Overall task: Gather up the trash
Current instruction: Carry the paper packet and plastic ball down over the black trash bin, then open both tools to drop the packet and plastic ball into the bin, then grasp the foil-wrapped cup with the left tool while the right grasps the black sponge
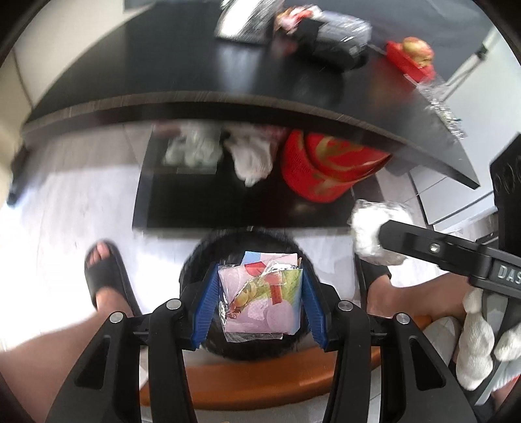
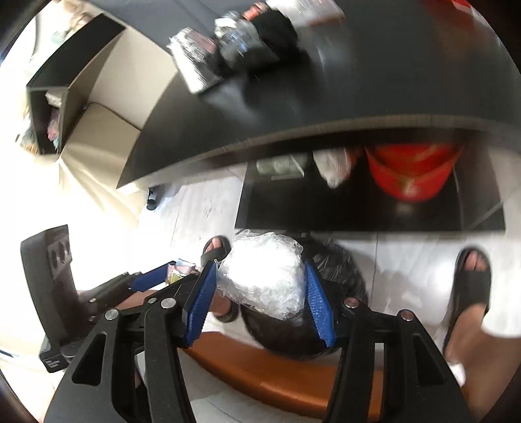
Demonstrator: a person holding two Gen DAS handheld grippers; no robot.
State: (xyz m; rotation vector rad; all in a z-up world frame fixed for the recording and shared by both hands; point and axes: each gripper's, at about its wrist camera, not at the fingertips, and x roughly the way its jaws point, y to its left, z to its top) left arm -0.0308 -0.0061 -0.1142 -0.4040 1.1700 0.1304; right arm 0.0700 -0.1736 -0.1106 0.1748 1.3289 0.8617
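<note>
My left gripper (image 1: 259, 301) is shut on a colourful printed wrapper (image 1: 260, 302) and holds it over a black trash bag (image 1: 202, 257) on the floor. My right gripper (image 2: 260, 293) is shut on a crumpled clear plastic ball (image 2: 263, 276), also above the black bag (image 2: 338, 270). In the left wrist view the right gripper's finger (image 1: 410, 240) and its plastic ball (image 1: 368, 224) show at the right. More crinkled wrappers (image 1: 335, 29) lie on the black table (image 1: 162, 65) at the back.
The person's sandalled feet (image 1: 104, 270) (image 2: 469, 283) stand either side of the bag. A lower black shelf (image 1: 182, 195) holds a red box (image 1: 325, 166) and white bags (image 1: 250, 156). A red tray with an apple (image 1: 416, 55) sits on the table. An orange wooden edge (image 1: 260, 380) lies below the grippers.
</note>
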